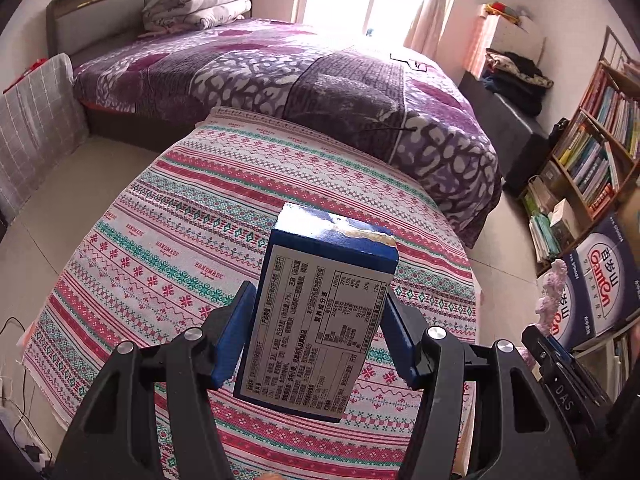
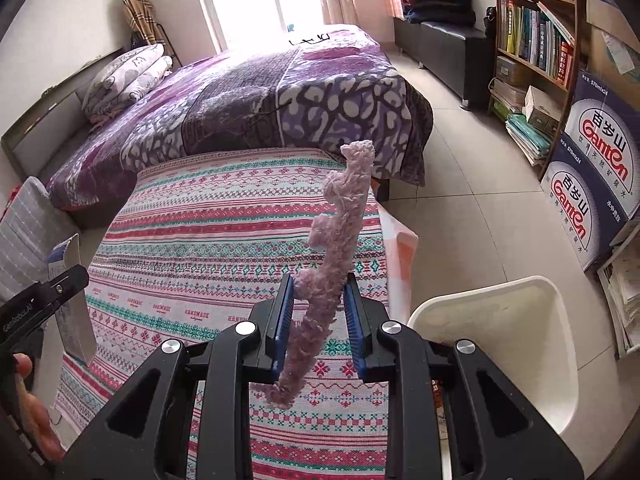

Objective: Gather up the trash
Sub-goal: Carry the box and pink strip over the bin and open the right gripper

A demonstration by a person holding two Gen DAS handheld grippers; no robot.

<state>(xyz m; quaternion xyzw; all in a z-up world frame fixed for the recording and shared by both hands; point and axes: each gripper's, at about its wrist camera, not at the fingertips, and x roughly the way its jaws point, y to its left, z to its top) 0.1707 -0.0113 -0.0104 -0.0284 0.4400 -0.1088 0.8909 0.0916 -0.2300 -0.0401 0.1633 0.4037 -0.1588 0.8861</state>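
Left gripper (image 1: pixel 318 334) clamps a blue box (image 1: pixel 316 312); right gripper (image 2: pixel 318 330) pinches pink fluff (image 2: pixel 334 264). Both likely go next into the white bin (image 2: pixel 532 344) just right of it.

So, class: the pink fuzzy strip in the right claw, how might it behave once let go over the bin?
The pink fuzzy strip looks light and soft, yet stands upright above the right claw, so probably slightly stiff. It likely won't roll.
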